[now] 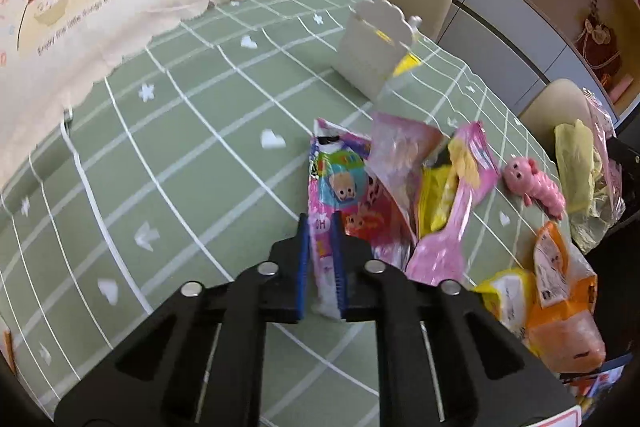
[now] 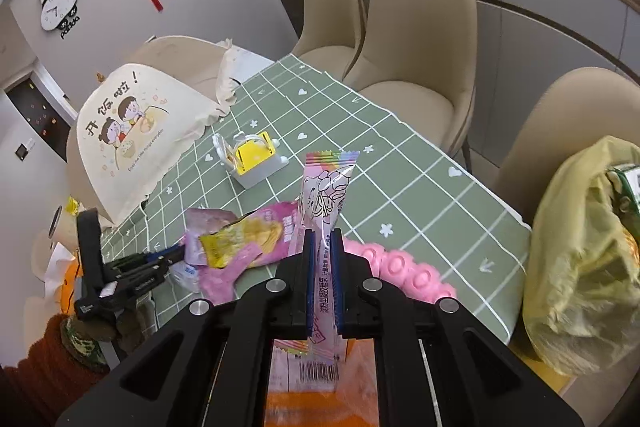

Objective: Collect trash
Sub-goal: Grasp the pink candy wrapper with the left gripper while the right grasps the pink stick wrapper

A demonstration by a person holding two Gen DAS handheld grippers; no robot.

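The desk (image 1: 192,147) wears a green cloth with a white grid, hearts and flowers. Close in, the left tool (image 1: 320,227) pinches a bright cartoon wrapper (image 1: 340,183) between its blue pads, beside a heap of pink and yellow packets (image 1: 452,183) and a pink toy (image 1: 532,187). The right tool (image 2: 323,239) is pressed onto a slim pink sachet (image 2: 326,195) standing upright, with a yellow-green bag (image 2: 580,259) on its right. Farther back sit a white holder (image 2: 256,159), a cartoon-print cover (image 2: 128,131), beige chairs (image 2: 416,67) and a panda clock (image 2: 58,5).
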